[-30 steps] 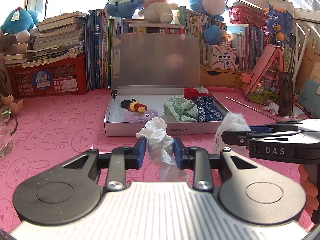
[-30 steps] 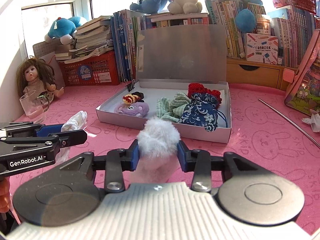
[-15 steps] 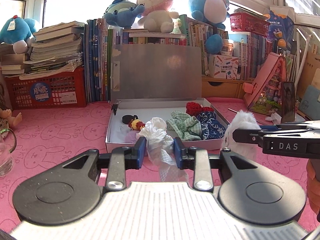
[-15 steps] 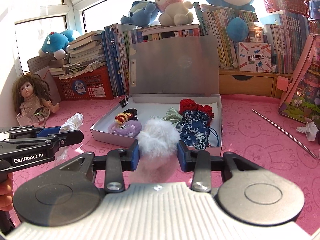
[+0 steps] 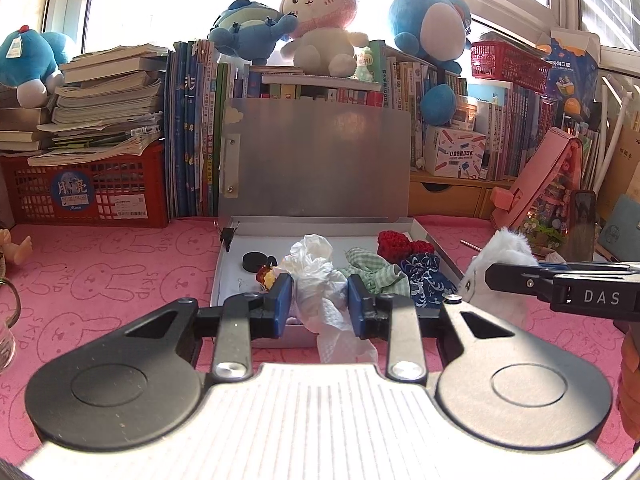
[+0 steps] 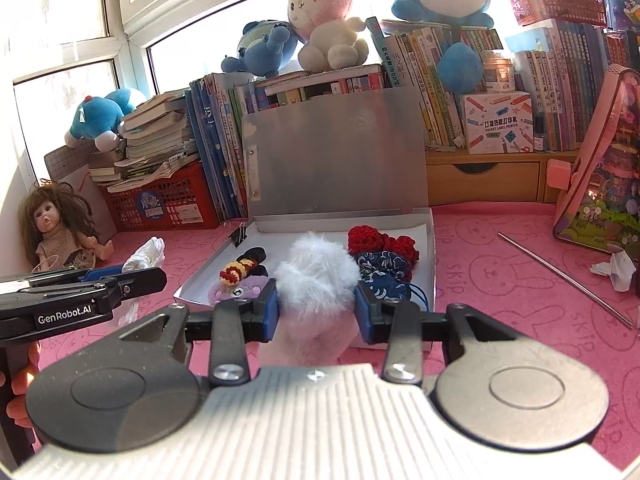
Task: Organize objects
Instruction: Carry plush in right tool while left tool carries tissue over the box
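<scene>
My left gripper (image 5: 318,302) is shut on a crumpled white tissue (image 5: 318,276) and holds it just in front of the open metal box (image 5: 228,256). My right gripper (image 6: 316,308) is shut on a white fluffy pompom (image 6: 318,276) at the box's (image 6: 430,248) front edge. In the left wrist view the pompom (image 5: 500,250) and right gripper show at the right. In the right wrist view the tissue (image 6: 146,254) and left gripper show at the left. The box holds a red knitted piece (image 6: 378,242), a blue patterned pouch (image 6: 384,272), a green checked cloth (image 5: 370,270), a purple toy (image 6: 236,290) and a black disc (image 5: 254,260).
The box lid (image 5: 316,160) stands upright against books. A red crate (image 5: 86,194) with stacked books is at the back left, a doll (image 6: 56,226) at far left, a pink toy case (image 6: 600,184), a metal rod (image 6: 564,278) and a paper scrap (image 6: 616,268) at the right.
Both grippers have moved forward and up toward the box, each still holding its object. The box now looks closer and the tissue and pompom sit over its front edge.
</scene>
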A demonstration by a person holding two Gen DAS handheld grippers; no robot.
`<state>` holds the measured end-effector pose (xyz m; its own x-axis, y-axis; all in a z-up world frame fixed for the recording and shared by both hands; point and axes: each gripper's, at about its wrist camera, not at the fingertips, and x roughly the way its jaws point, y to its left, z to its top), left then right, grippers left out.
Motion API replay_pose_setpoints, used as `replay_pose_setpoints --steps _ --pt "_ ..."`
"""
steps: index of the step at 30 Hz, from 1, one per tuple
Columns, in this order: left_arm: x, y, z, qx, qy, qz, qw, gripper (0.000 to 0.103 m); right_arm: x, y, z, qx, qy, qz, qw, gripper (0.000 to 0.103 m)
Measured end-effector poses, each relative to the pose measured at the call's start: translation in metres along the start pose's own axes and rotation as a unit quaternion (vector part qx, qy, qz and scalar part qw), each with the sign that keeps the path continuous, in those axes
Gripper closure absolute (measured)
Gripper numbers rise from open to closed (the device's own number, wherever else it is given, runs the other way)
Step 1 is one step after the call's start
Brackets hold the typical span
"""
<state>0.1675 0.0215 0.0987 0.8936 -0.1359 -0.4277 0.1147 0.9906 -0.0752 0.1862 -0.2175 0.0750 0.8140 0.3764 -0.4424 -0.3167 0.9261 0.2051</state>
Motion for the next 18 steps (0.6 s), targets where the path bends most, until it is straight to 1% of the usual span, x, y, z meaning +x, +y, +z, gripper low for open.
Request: replay_pose_setpoints --steps 8,11,18 --pt "0.023 0.006 0.004 -0.005 0.009 0.013 0.9999 0.068 0.010 -0.002 0.008 0.001 0.001 -0.007 1.000 0.061" --pt "0.034 0.006 0.003 0.001 0.015 0.022 0.9997 0.068 0.015 -0.004 0.010 0.006 0.002 -0.005 1.000 0.061" --pt "0.053 0.005 0.005 0.012 0.022 0.029 0.9992 0.068 0.027 -0.008 0.013 0.018 0.004 -0.006 1.000 0.061"
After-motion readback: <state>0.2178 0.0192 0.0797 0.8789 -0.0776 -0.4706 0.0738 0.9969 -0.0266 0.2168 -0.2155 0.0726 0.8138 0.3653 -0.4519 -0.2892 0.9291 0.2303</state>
